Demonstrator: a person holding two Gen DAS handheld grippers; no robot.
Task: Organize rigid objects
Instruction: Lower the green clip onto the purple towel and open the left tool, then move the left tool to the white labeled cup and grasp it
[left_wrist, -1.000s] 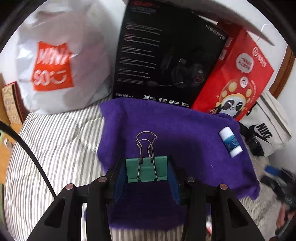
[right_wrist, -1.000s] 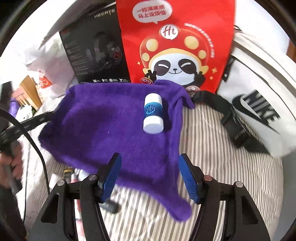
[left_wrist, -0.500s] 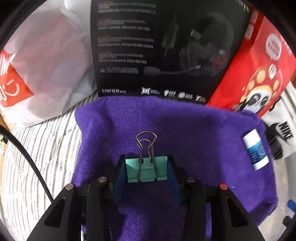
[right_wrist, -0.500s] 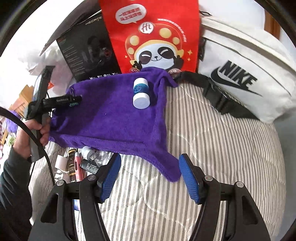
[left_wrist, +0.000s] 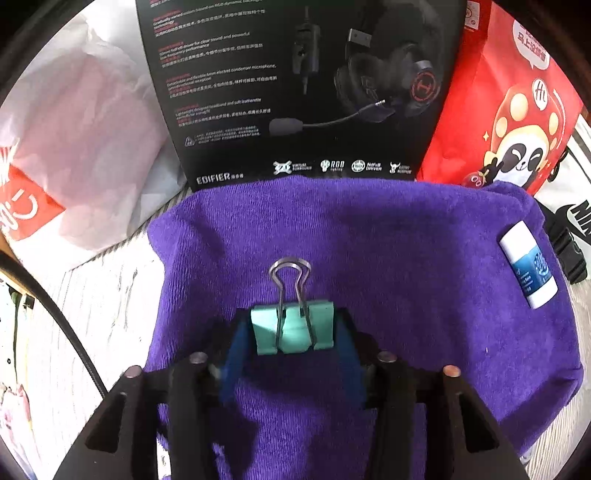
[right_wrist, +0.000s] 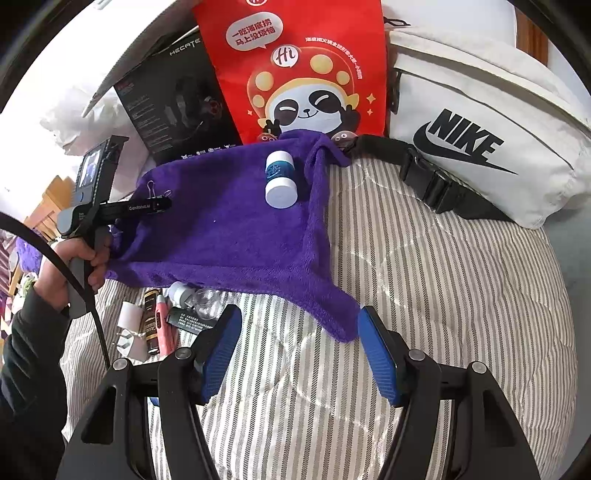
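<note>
On my far left a white plastic bag (left_wrist: 85, 147) with an orange logo patch leans at the back of the striped bedding (right_wrist: 443, 314). Next to it stands a black headset box (left_wrist: 295, 92), its lower edge touching the purple towel (left_wrist: 369, 258) spread on the bedding.

My left gripper (left_wrist: 292, 334) is over the left part of the towel. Its blue pads are clamped on the sides of a green binder clip (left_wrist: 293, 328), wire handles pointing forward toward the box. From the right wrist view I cannot tell whether the clip touches the cloth or is held just above it. My left hand (right_wrist: 79, 269) grasps the gripper handle at the towel's left edge.

Below the towel's near edge a cluster of small items lies on the bedding: a white plug adapter (right_wrist: 129, 328), a dark tube (right_wrist: 150, 321), a pink tube (right_wrist: 164, 325) and a clear bottle with a white cap (right_wrist: 192, 295).

Further right, a blue-and-white cylindrical bottle (right_wrist: 280, 179) lies on its side on the towel's right part, well apart from the clip. Behind it stands a red panda-printed bag (right_wrist: 299, 74).

My right gripper (right_wrist: 299, 354) hangs over the bedding near the towel's trailing corner, jaws spread wide and holding nothing.

At far right a white Nike bag (right_wrist: 480, 129) rests on the bedding.
</note>
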